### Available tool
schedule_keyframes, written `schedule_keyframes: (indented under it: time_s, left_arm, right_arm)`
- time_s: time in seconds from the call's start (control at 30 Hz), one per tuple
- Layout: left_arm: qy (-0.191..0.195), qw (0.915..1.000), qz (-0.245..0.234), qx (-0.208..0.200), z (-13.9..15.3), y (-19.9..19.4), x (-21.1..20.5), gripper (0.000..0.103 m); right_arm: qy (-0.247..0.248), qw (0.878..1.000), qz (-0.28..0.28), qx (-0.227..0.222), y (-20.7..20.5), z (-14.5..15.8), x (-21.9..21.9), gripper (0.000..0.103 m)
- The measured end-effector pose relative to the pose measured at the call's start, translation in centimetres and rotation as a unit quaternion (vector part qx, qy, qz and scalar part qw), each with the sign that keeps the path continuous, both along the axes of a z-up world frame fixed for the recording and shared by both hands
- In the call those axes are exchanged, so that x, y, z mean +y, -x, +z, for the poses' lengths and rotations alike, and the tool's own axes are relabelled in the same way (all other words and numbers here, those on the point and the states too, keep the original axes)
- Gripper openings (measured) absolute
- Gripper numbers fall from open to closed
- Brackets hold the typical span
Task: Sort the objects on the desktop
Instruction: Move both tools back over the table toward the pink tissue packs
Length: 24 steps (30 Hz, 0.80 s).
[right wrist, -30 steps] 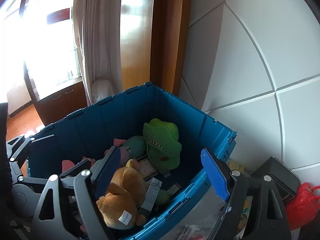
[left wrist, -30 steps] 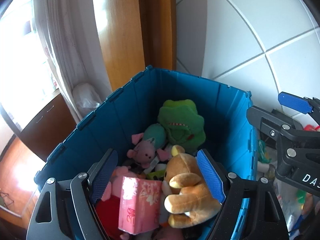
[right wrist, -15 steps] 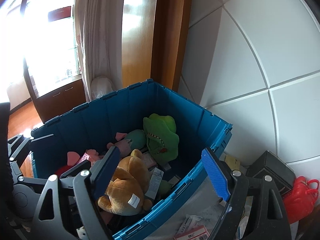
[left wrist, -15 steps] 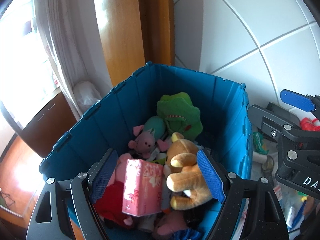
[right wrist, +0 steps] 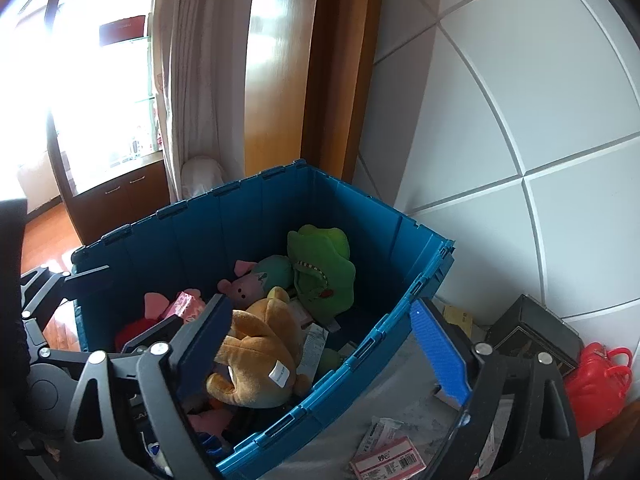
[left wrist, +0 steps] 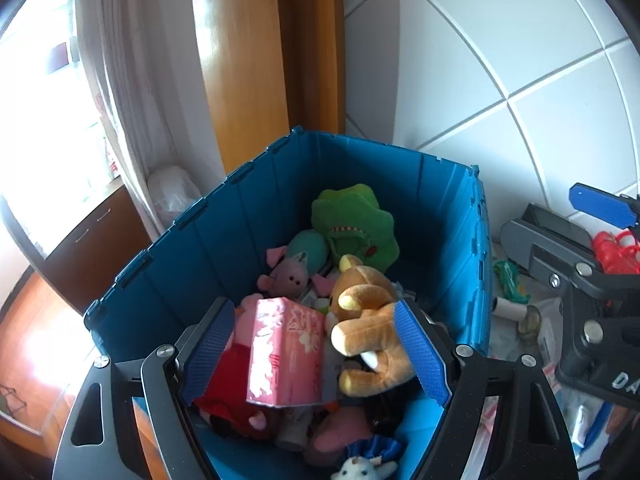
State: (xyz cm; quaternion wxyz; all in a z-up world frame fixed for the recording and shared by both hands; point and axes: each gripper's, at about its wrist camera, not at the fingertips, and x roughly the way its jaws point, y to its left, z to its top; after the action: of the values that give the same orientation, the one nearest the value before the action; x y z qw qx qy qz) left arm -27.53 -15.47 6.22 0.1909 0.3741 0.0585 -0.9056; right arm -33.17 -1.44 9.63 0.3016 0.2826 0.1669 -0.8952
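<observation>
A blue bin [left wrist: 404,188] [right wrist: 404,320] holds several plush toys: a green one [left wrist: 352,228] [right wrist: 320,268], a brown bear [left wrist: 368,320] [right wrist: 256,356] and a pink pig [left wrist: 286,276]. A pink tissue pack [left wrist: 286,352] lies loose on top of them. My left gripper [left wrist: 314,350] hovers open over the bin's near side, with the pack and bear below it and nothing held. My right gripper [right wrist: 326,344] hangs above the bin's right rim, its jaws opening with nothing between them. Its blue pad [left wrist: 600,204] shows at the right of the left wrist view.
Right of the bin lie a black box [right wrist: 532,332], a red plastic toy [right wrist: 596,380], printed packets [right wrist: 384,456] and small clutter [left wrist: 508,280]. A white tiled wall stands behind. A wooden door and a curtain [right wrist: 188,80] are at the back left.
Both grippers have drawn back from the bin, so more of its inside and near rim shows. The right jaws stand wider apart. The toys lie as before.
</observation>
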Motion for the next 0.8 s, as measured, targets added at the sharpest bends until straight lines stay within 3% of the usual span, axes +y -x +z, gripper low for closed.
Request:
schedule_keyframes:
  time_s: [0.2,0.43,0.63,0.8]
  left_arm:
    - [0.007,0.9999,0.002,0.01,0.1,-1.8,1.3,0.082]
    - [0.028,0.9986,-0.016,0.041,0.1,-4.8,5.1,0.082]
    - [0.029,0.9957,-0.052,0.072,-0.6,-6.9,10.1,0.084]
    - [0.015,0.9904,-0.11,0.083,-1.8,-7.2,14.8,0.084]
  right_arm:
    - [-0.007,1.0,-0.012,0.02,-1.7,0.1,1.3,0.101]
    - [0.016,0.999,-0.037,0.025,-4.0,-0.7,5.7,0.103]
    - [0.044,0.996,-0.069,0.029,-6.7,-1.7,11.8,0.103]
    - [0.067,0.99,-0.122,0.016,-8.3,-3.4,18.3,0.103]
